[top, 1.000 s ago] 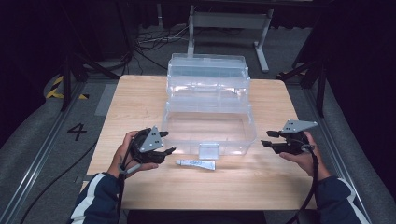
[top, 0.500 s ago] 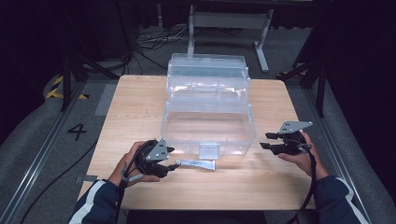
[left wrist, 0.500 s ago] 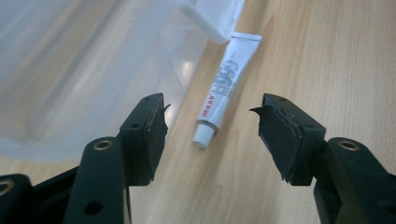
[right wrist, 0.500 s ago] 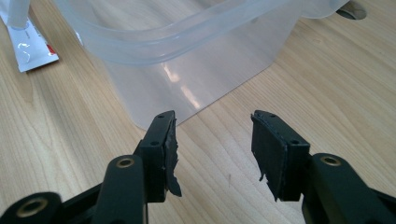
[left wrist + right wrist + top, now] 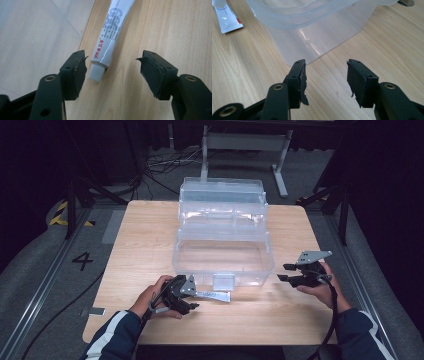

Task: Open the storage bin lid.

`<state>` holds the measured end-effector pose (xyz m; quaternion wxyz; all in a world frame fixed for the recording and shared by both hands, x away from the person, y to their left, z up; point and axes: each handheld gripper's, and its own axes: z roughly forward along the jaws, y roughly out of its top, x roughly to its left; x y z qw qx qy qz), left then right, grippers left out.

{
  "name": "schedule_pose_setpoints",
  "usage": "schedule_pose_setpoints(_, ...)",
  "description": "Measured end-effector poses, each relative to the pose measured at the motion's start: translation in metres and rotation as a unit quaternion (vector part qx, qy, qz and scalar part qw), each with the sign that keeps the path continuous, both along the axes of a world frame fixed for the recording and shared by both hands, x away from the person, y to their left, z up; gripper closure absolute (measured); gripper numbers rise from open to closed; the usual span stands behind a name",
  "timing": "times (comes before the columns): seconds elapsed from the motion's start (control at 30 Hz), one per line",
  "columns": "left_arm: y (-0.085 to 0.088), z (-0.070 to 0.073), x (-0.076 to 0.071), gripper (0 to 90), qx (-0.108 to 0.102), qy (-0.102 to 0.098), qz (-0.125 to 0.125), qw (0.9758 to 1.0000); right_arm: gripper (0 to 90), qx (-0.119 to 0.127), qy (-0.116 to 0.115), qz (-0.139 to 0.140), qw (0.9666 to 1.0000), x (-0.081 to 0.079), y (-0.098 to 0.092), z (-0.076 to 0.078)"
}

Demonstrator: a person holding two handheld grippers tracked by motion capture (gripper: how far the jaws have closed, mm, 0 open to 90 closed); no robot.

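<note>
A white tube with red print (image 5: pixel 214 295) (image 5: pixel 110 37) lies on the wooden table (image 5: pixel 145 245), just in front of a clear plastic box (image 5: pixel 176 255) with its lid up. My left gripper (image 5: pixel 193 302) (image 5: pixel 112 60) is low over the table at the tube's cap end. Its jaws are open and have just been opening a little; the cap lies between them, untouched. To the right of the box, my right gripper (image 5: pixel 283 273) (image 5: pixel 325 72) hovers open, facing the box's corner (image 5: pixel 312 42), with nothing between its pads. The tube's flat end (image 5: pixel 227 18) appears in the right gripper view too.
The open lid (image 5: pixel 222 200) rises at the back of the box. Bare wood lies left of the box and along the table's front edge. Beyond the table are a dark floor, cables and a metal stand (image 5: pixel 245 142).
My left gripper has come down and moved toward the near edge, settling at the tube's cap end. The right gripper has stayed in place.
</note>
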<state>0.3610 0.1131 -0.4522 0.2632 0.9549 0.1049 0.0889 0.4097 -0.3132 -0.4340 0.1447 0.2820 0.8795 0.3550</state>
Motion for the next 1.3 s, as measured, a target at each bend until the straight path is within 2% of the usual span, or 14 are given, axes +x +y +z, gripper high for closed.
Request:
schedule_pose_setpoints(0.17,-0.006,-0.002,0.005,37.3,-0.002,0.010,-0.008,0.9999,50.2,0.000,0.000,0.000,1.0000,0.000,0.000,0.000)
schedule_pose_setpoints(0.37,-0.018,-0.008,0.009,37.9,0.019,0.029,-0.015,0.9993,49.8,-0.001,0.000,0.000,1.0000,0.000,0.000,-0.001)
schedule_pose_setpoints(0.63,-0.028,-0.006,0.011,47.7,0.034,0.048,-0.037,0.9976,49.8,0.004,0.002,0.000,1.0000,0.000,-0.002,0.000)
schedule_pose_setpoints(0.77,-0.034,-0.002,0.015,52.1,0.052,0.061,-0.036,0.9961,49.5,0.005,0.001,0.000,1.0000,-0.001,-0.001,0.000)
schedule_pose_setpoints(0.83,-0.036,-0.001,0.016,53.4,0.053,0.062,-0.034,0.9960,49.4,0.005,0.001,0.001,1.0000,-0.001,-0.001,0.000)
schedule_pose_setpoints(0.97,-0.041,0.002,0.020,56.2,0.067,0.075,-0.033,0.9944,49.4,0.009,0.000,0.003,1.0000,-0.001,-0.001,0.001)
schedule_pose_setpoints(1.0,-0.044,0.003,0.022,58.4,0.083,0.076,-0.035,0.9931,49.4,0.009,0.000,0.005,0.9999,-0.001,-0.001,0.001)
schedule_pose_setpoints(1.03,-0.046,0.003,0.022,60.0,0.089,0.078,-0.035,0.9924,49.4,0.009,-0.001,0.005,0.9999,-0.001,-0.001,0.001)
schedule_pose_setpoints(1.2,-0.049,0.002,0.025,63.3,0.100,0.088,-0.032,0.9905,49.4,0.011,0.000,0.005,0.9999,-0.001,-0.001,0.001)
schedule_pose_setpoints(1.23,-0.051,0.002,0.026,64.7,0.112,0.094,-0.029,0.9889,49.3,0.010,0.000,0.004,0.9999,-0.001,-0.001,0.001)
schedule_pose_setpoints(1.3,-0.052,0.002,0.027,65.0,0.115,0.101,-0.026,0.9879,49.3,0.008,0.000,0.004,1.0000,0.000,-0.001,0.000)
